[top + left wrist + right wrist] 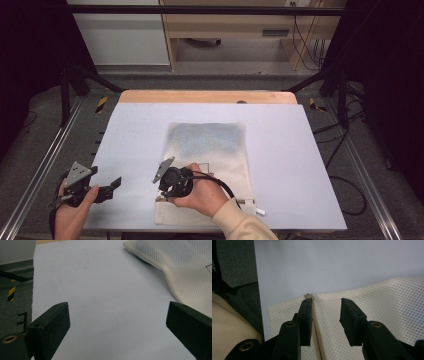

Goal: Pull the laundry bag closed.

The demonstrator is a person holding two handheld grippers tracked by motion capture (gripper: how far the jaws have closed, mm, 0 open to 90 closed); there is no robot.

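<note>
The mesh bag point(207, 167) lies mid-table, long axis running 12 to 6 o'clock. The right gripper point(325, 315) is set over its near-left edge, jaws narrowed but not pressing on the mesh. The left gripper point(107, 189), jaws apart, waits at the bag's 9 o'clock, well clear.

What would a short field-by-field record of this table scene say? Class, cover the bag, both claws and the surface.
Surface: pale grey table top
Bag: cream mesh bag, lying flat, mid-table
Right claw: over the bag's near left corner, jaws narrowly apart astride its seam, not yet pressing
Left claw: jaws wide apart, nothing between them, left of the bag
</note>
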